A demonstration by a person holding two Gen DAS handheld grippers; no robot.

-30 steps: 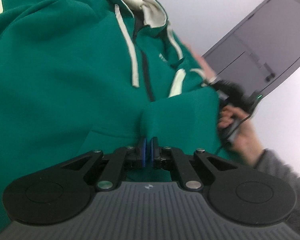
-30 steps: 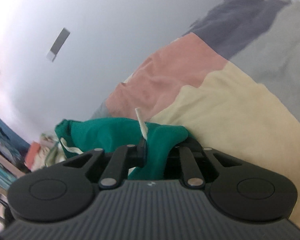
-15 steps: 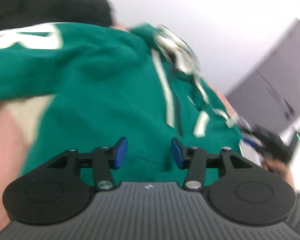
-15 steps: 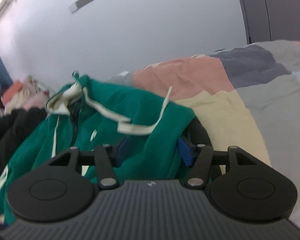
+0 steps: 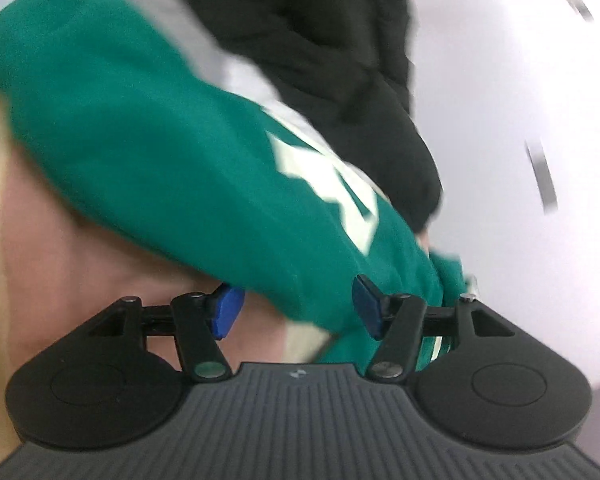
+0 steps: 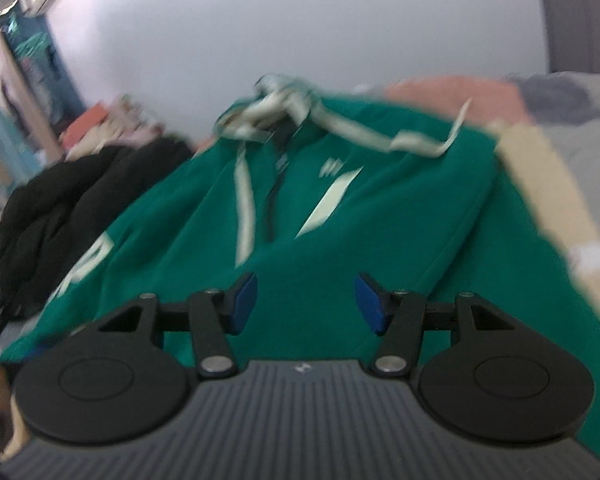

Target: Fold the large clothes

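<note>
Right wrist view shows the green hoodie (image 6: 340, 208) spread front-up on a patchwork bed cover (image 6: 548, 168) of cream, pink and grey panels, its pale hood and white drawstrings (image 6: 244, 208) bunched at the far end, a dark zip running down the chest and a white letter on the sleeve at the left. The right gripper (image 6: 305, 304) hangs over the hoodie's lower front with its blue pads (image 6: 246, 300) standing well apart; its jaws have just been opening and nothing is pinched between them, the fabric only lying beneath. In the left wrist view, blurred, a green sleeve (image 5: 172, 152) with large white lettering (image 5: 332, 184) runs slantwise across the frame over the pink and cream cover. The left gripper (image 5: 298, 308) is likewise spread wide, its jaws having just been opening; green cloth shows between the pads, but they do not press on it. Beyond the hoodie lies a heap of black clothing (image 5: 340, 60), seen at the left in the right wrist view, against a plain white wall (image 6: 300, 32).
</note>
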